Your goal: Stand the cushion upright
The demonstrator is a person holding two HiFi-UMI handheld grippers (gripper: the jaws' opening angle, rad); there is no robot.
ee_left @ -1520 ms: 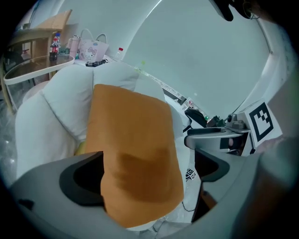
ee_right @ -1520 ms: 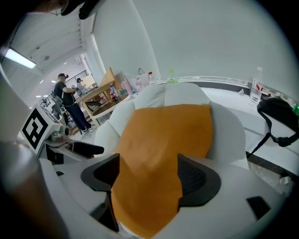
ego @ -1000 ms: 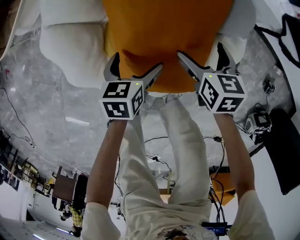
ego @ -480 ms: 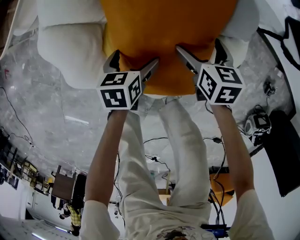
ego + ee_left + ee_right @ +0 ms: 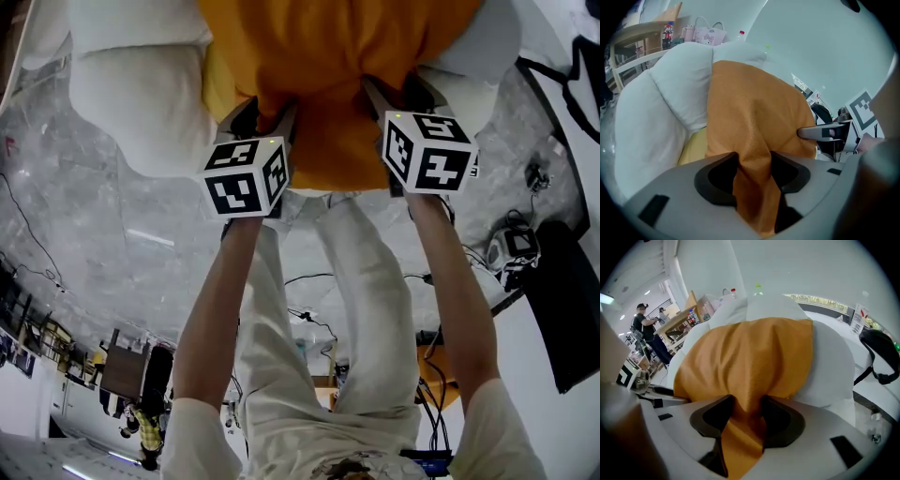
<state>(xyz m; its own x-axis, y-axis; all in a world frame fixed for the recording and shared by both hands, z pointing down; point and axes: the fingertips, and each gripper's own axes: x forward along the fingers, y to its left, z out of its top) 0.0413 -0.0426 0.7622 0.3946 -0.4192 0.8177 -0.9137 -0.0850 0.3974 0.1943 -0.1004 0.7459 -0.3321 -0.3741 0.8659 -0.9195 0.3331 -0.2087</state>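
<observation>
An orange cushion [image 5: 328,56] lies on a white sofa [image 5: 141,103], its near edge toward me. My left gripper [image 5: 267,117] is on that edge left of the middle. Its jaws are closing, with a fold of orange fabric [image 5: 754,173] bunched and pinched between the pads. My right gripper [image 5: 398,94] is on the same edge further right. Its jaws are closing too, with a fold of the cushion [image 5: 745,418] squeezed between them. In the left gripper view a finger [image 5: 825,132] of the right gripper rests against the cushion [image 5: 754,108].
White sofa pads [image 5: 829,366] flank the cushion on both sides. Below is a grey marbled floor [image 5: 94,234] with cables [image 5: 309,319]. A black bag [image 5: 572,309] lies at the right. People stand far off [image 5: 644,324] beside shelves.
Both grippers pushed onto the cushion's near edge. Their jaws went from wide open to pinched on the orange fabric, which now bunches up between them.
</observation>
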